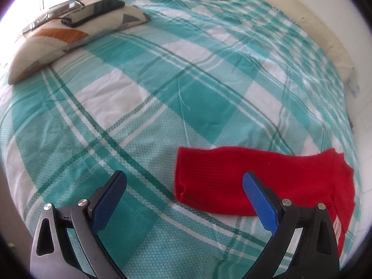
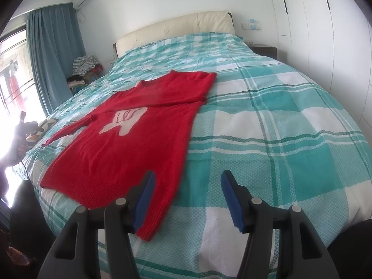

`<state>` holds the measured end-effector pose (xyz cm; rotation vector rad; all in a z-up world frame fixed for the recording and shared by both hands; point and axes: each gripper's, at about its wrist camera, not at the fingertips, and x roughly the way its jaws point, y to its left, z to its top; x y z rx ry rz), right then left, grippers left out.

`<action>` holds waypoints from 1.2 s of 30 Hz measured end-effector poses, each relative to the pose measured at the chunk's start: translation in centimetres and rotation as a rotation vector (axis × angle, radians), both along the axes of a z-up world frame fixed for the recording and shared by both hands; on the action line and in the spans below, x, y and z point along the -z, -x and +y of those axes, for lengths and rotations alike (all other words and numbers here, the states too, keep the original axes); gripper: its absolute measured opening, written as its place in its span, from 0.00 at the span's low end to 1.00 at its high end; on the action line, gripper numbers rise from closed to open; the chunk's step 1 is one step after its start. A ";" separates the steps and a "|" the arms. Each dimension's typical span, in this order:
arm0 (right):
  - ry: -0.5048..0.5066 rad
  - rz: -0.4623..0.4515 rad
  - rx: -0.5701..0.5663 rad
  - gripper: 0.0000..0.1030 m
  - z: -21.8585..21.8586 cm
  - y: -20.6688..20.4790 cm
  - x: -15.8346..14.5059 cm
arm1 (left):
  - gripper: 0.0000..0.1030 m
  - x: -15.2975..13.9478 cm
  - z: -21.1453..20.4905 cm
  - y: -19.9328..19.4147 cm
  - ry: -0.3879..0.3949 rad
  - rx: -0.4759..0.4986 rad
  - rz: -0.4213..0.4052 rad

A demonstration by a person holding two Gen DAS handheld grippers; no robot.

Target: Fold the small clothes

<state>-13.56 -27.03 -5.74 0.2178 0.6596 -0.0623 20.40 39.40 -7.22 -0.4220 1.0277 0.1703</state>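
A red knitted sweater [image 2: 130, 144] with a pale motif [image 2: 125, 122] lies flat on the teal plaid bed [image 2: 279, 139]. One sleeve [image 2: 67, 134] reaches out to the left. Along the top, a band of red is folded across the chest. My right gripper [image 2: 188, 174] hovers open over the sweater's near hem corner, its left pad above the knit and nothing between the pads. In the left wrist view a red sleeve [image 1: 232, 181] lies across the cover, cuff to the left. My left gripper [image 1: 184, 176] is open above that cuff and empty.
A patterned pillow [image 1: 46, 46] at the upper left carries a dark phone [image 1: 97, 11] and a metal item. A cream headboard [image 2: 174, 28] backs the bed. Blue curtains [image 2: 53, 53], a clothes pile [image 2: 83, 65], a nightstand [image 2: 265, 48] and white wardrobes [image 2: 325, 46] surround it. A hand [image 2: 18, 148] shows at the left edge.
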 end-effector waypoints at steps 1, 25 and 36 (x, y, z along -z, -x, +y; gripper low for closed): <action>0.000 0.003 0.001 0.56 0.0 -0.1 0.1 | 0.92 0.5 -0.1 -0.1 0.015 0.012 0.002; -0.050 -0.026 -0.012 0.56 -0.3 0.1 0.1 | 0.06 -16.3 -20.6 -2.7 -0.095 0.379 -0.326; -0.110 -0.060 0.019 0.56 -1.7 1.0 -0.2 | 0.06 -17.2 -41.9 -3.3 -0.029 0.753 -0.370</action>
